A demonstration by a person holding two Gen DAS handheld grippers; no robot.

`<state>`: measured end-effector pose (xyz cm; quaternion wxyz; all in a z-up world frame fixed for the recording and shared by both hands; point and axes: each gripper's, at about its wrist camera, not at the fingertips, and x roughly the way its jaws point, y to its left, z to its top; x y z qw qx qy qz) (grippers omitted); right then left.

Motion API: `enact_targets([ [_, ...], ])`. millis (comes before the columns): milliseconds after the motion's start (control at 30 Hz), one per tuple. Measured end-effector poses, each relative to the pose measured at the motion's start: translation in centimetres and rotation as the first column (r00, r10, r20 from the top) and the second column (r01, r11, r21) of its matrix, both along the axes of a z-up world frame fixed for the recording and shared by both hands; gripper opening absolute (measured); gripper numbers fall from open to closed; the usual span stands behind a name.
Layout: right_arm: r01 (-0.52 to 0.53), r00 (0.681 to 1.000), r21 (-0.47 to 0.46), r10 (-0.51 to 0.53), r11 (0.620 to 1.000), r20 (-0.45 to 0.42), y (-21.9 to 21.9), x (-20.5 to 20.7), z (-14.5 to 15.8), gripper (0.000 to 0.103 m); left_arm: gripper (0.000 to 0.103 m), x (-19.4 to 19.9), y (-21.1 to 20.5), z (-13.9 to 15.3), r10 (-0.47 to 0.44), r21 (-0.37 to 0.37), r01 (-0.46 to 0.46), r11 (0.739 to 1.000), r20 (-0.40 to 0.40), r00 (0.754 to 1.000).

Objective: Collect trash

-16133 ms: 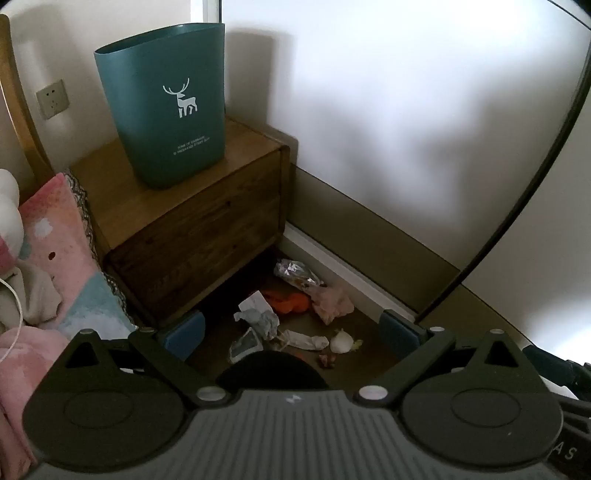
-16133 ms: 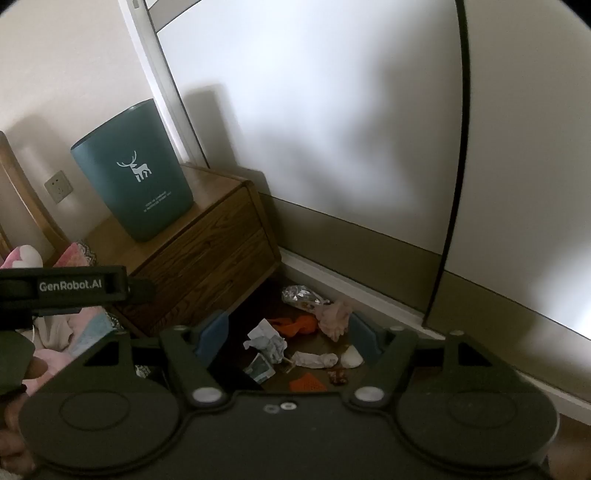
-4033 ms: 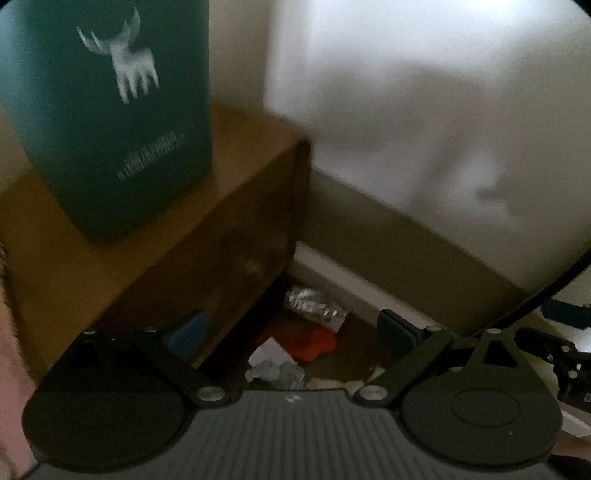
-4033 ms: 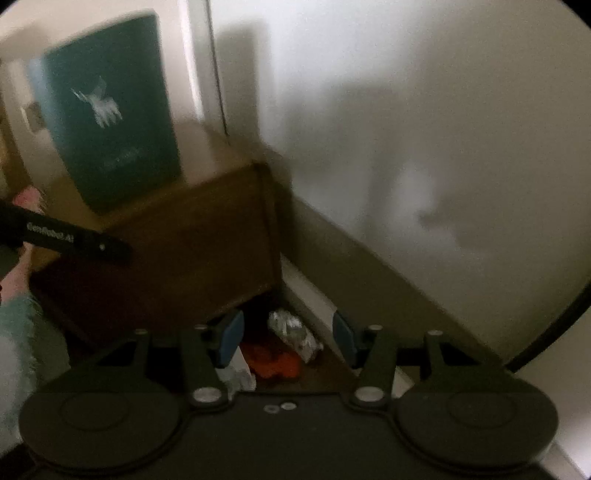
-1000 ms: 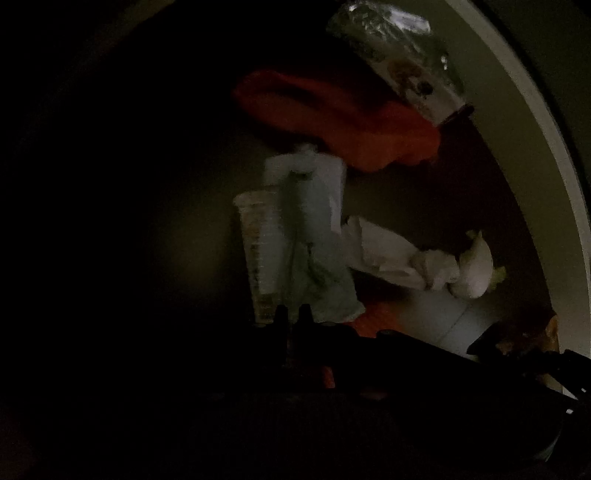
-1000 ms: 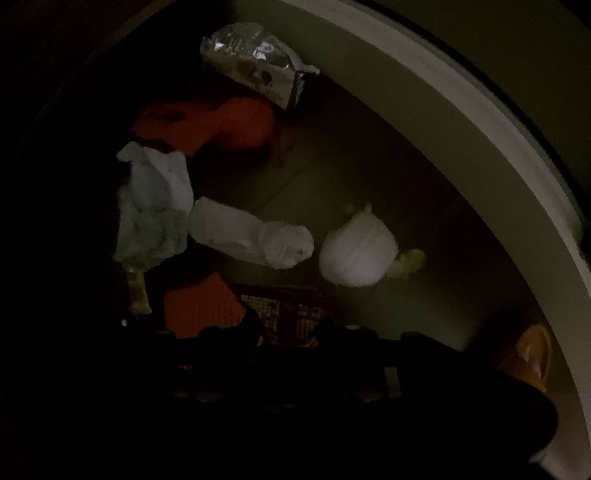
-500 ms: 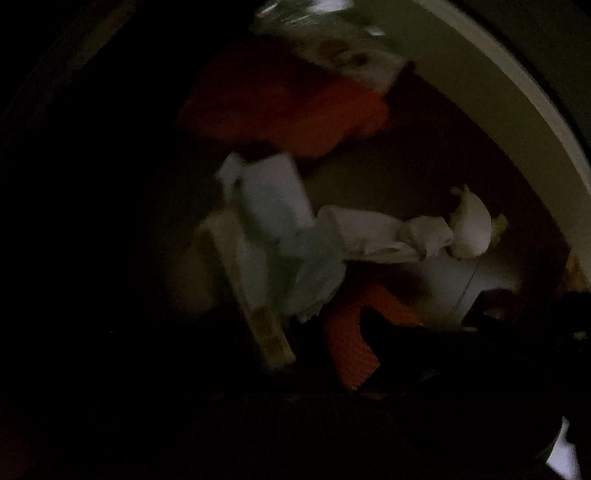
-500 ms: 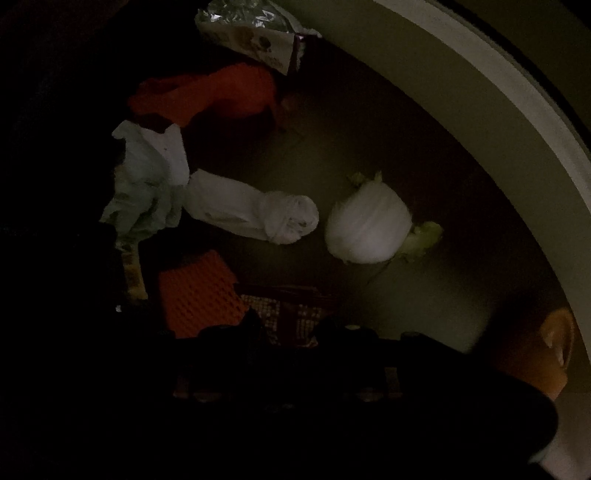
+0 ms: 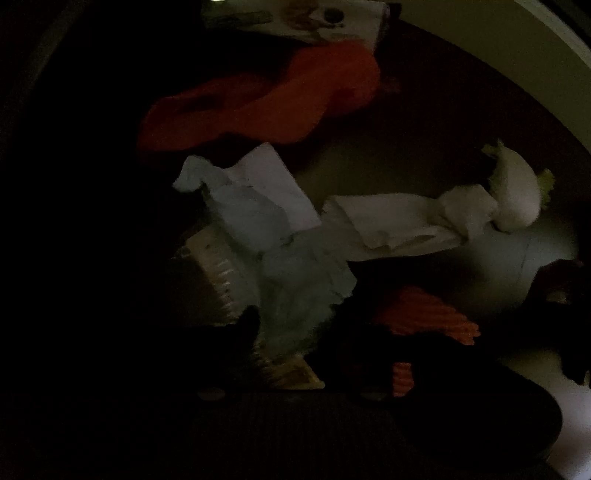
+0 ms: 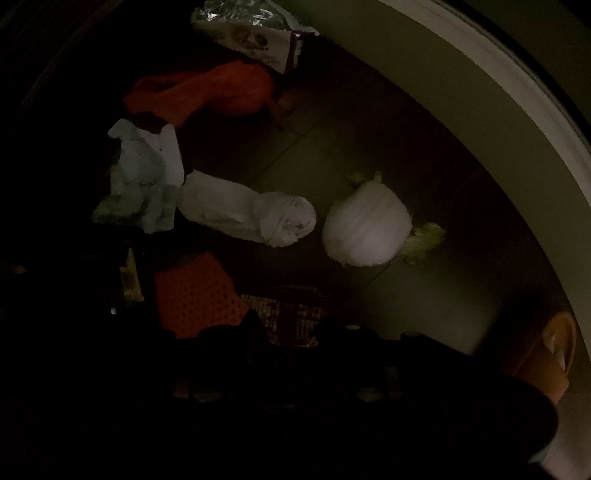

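**Both grippers down in a dim heap of floor litter**

The trash lies scattered on a dark floor (image 10: 369, 129) beside a pale baseboard (image 10: 517, 92), and the light is very poor.

The left gripper (image 9: 295, 332) points down over the heap. Its jaws have just been closing, and a crumpled, pale grey-white paper (image 9: 295, 280) sits between them. The dark fingers meet its lower end on both sides, so it looks pinched. A printed slip (image 9: 221, 273) shows from under this paper.

The right gripper (image 10: 293, 325) is clenched on a small dark-red wrapper (image 10: 295, 310) with a fine checked print, which is flanked closely by both fingers.

The rest of the litter:
- An orange mesh piece (image 10: 192, 295) lies just beside the wrapper.
- A rolled white tissue (image 10: 251, 210) lies farther out, its end twisted.
- A round white lump (image 10: 365, 225) with green leafy scraps at its edges lies near the tissue.
- A limp red-orange piece (image 9: 266, 96) lies at the far side.
- A silver foil snack packet (image 10: 251, 26) lies beyond the red-orange piece, next to the baseboard.
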<state>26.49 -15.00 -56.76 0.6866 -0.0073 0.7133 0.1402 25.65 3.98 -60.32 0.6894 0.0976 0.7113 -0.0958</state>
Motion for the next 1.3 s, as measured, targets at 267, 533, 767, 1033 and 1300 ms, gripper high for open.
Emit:
enact_targets([
  [267,0.015,0.999,0.005,-0.016,1.0,0.049,-0.6,0.4,2.3,0.031,0.011,-0.2,0.0,3.5,-0.026,0.017,0.025,1.0,0.078,0.997],
  [533,0.017,0.989,0.036,-0.022,0.999,0.149,-1.2,1.1,10.2,0.031,0.009,0.0,1.7,10.8,0.025,-0.028,-0.021,0.999,0.139,0.99],
  [767,0.006,0.954,0.117,-0.041,0.993,0.297,-1.5,1.1,22.0,0.03,0.009,-0.2,4.4,21.5,0.07,-0.086,-0.048,0.995,0.285,0.956],
  [1033,-0.074,0.868,0.166,-0.019,0.983,0.497,0.4,-0.4,36.8,0.03,0.009,-2.2,7.9,35.4,0.119,-0.178,-0.037,0.983,0.482,0.868],
  [1300,-0.185,0.75,0.163,0.032,0.969,0.661,2.4,-3.4,49.0,0.03,0.009,-6.5,11.5,47.4,0.174,-0.247,-0.016,0.969,0.633,0.754],
])
